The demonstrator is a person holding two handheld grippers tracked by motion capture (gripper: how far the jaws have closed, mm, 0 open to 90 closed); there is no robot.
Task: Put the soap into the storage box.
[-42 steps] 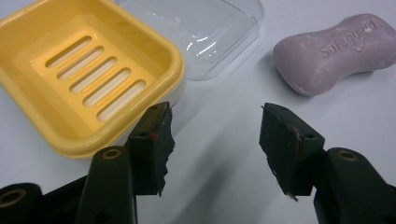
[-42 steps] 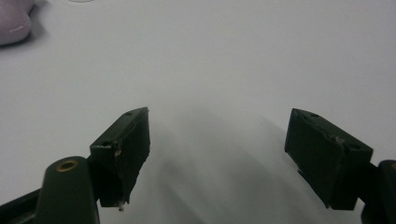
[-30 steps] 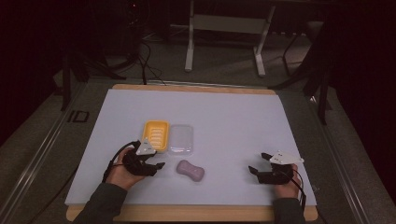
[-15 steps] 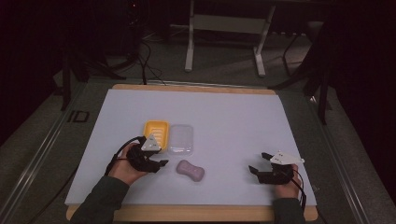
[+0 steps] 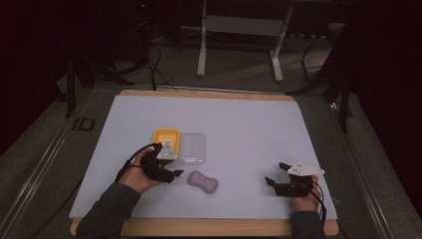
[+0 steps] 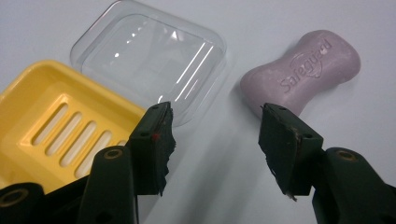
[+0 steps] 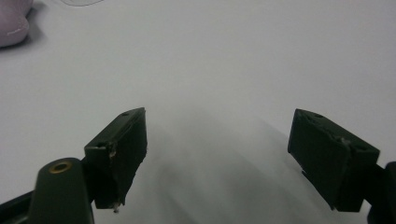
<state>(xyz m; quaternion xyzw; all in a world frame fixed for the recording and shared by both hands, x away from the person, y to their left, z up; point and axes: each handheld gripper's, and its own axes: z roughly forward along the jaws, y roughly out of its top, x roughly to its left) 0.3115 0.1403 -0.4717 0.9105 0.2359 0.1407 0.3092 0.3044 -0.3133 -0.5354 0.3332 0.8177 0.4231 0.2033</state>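
Note:
A pink soap bar (image 5: 203,182) (image 6: 303,70) lies on the white table top (image 5: 249,124). Just behind it a yellow slotted soap dish (image 5: 165,135) (image 6: 56,121) and a clear plastic lid (image 5: 193,147) (image 6: 149,60) sit side by side. My left gripper (image 5: 173,167) (image 6: 217,135) hovers at the dish's near edge, left of the soap, open with nothing between its jaws. My right gripper (image 5: 273,173) (image 7: 224,149) rests low near the table's front right, wide open over bare surface. A corner of the soap (image 7: 11,21) shows far off at its view's top left.
The wooden table edge (image 5: 199,226) runs along the front. Beyond the far edge stand a metal frame stand (image 5: 239,30) and cables on the dark floor. Bare white surface spreads across the middle, back and right of the table.
My left hand has shifted a little away from the front edge and rightward, closer to the dish and lid. The right hand and the objects have stayed put.

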